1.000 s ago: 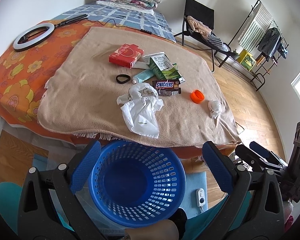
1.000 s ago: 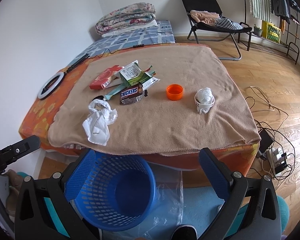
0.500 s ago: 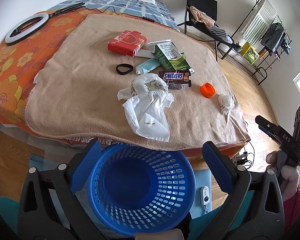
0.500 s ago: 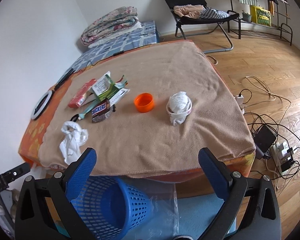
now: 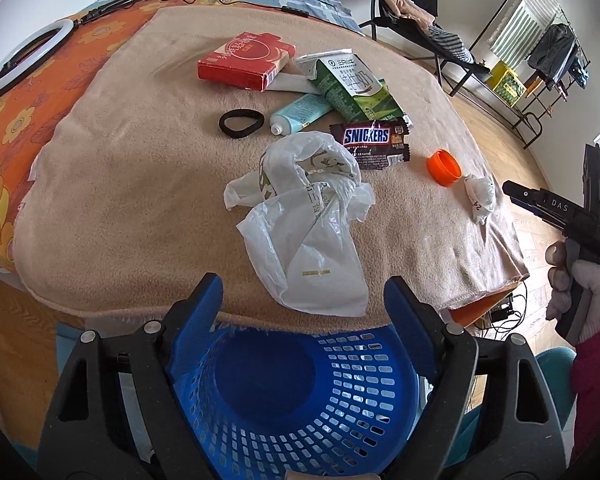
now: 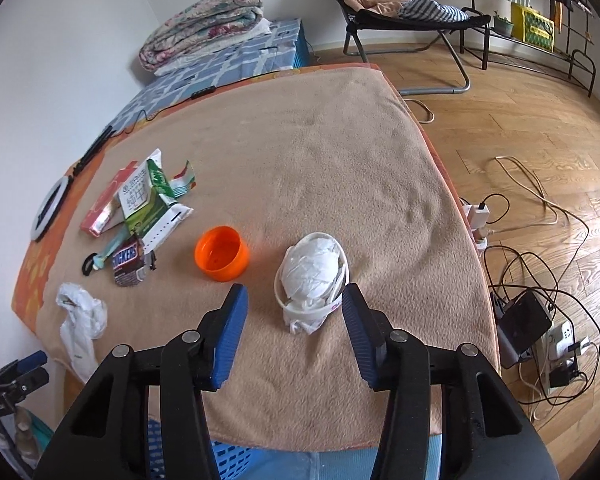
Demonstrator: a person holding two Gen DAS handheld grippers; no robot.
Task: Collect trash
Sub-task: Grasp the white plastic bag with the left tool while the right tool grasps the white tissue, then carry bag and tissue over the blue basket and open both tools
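Trash lies on a tan blanket (image 5: 140,184): a crumpled white plastic bag (image 5: 312,232), a Snickers wrapper (image 5: 374,142), a green carton (image 5: 352,88), an orange cap (image 5: 444,167) and a white wad in a ring (image 6: 314,276). My left gripper (image 5: 302,304) is open and empty at the bag's near edge, above a blue basket (image 5: 296,400). My right gripper (image 6: 294,310) is open and empty, its fingers either side of the white wad's near end. The orange cap (image 6: 220,254) lies left of the wad.
A red box (image 5: 246,60), a teal tube (image 5: 300,114) and a black hair tie (image 5: 241,122) also lie on the blanket. A ring light (image 5: 24,56) rests on the orange sheet. Cables and a power strip (image 6: 540,320) cover the floor at right. A folding chair (image 6: 400,4) stands behind.
Both grippers have moved forward over the blanket. The left one came up to the plastic bag; the right one swung right and closed in on the white wad. Both stay open.
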